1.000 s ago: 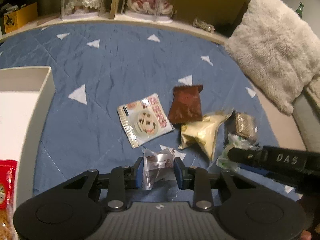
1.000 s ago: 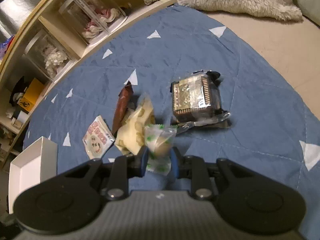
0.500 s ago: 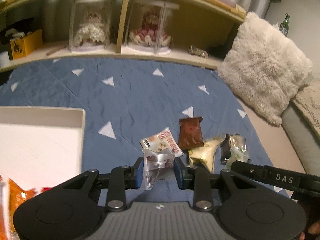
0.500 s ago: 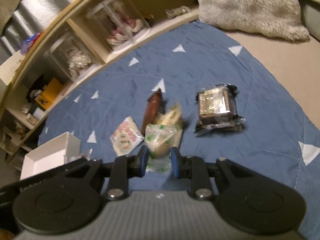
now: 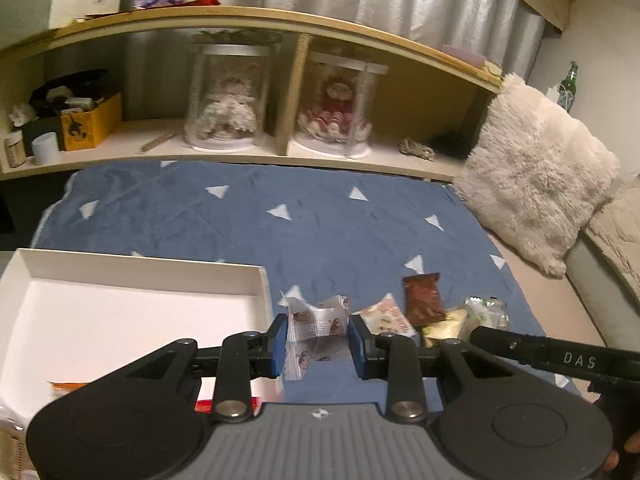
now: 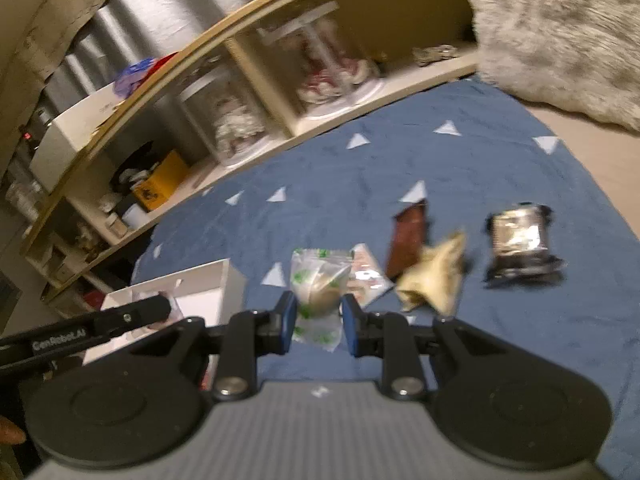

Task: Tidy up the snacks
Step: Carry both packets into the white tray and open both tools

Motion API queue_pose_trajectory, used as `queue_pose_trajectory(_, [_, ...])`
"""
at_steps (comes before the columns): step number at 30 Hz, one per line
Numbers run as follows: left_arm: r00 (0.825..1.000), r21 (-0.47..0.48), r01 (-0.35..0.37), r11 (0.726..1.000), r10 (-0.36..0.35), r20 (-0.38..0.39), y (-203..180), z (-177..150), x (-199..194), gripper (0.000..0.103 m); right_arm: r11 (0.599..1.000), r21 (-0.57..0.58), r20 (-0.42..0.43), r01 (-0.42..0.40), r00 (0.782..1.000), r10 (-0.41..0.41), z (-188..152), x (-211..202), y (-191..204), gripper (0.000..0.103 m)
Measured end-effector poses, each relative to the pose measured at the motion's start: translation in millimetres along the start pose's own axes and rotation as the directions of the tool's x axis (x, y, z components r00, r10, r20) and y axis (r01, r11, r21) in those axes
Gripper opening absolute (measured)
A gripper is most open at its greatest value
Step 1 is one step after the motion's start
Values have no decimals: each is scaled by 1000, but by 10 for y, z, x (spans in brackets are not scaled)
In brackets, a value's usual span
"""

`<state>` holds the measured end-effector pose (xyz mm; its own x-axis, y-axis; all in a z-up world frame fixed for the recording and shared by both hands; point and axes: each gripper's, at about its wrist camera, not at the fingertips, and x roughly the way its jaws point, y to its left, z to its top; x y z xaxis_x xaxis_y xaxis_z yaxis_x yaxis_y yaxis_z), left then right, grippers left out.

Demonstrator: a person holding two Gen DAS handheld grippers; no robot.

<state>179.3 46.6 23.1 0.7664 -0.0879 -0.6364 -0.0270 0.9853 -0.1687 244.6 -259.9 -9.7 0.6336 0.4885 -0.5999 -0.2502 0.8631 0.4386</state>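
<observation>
Both grippers are now rising and turning toward the white box (image 5: 132, 280), which is filling more of the left view than one second ago. The left gripper (image 5: 318, 344) is clenching a clear cartoon-printed wrapper (image 5: 316, 320) in the air just beside the box's right wall. The right gripper (image 6: 318, 322) is grasping a clear green-printed snack pack (image 6: 320, 288), also lifted. I am judging this as the carrying step; next, each gripper needs to be coming over the box's floor before letting go. Four snacks are waiting on the blue blanket (image 6: 360, 176). Only the right view is showing the dark foil pack (image 6: 520, 240) fully; the left view alone is showing the box's inside.
</observation>
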Motion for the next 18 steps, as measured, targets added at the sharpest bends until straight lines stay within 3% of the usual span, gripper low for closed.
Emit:
queue_pose_trajectory(12, [1000, -112, -21, 993, 20, -5, 872, 83, -101, 34, 997, -54, -71, -57, 996, 53, 28, 425, 809, 30])
queue_pose_trajectory(18, [998, -98, -28, 995, 22, -55, 1097, 124, 123, 34, 994, -94, -125, -55, 991, 43, 1, 786, 1146, 30])
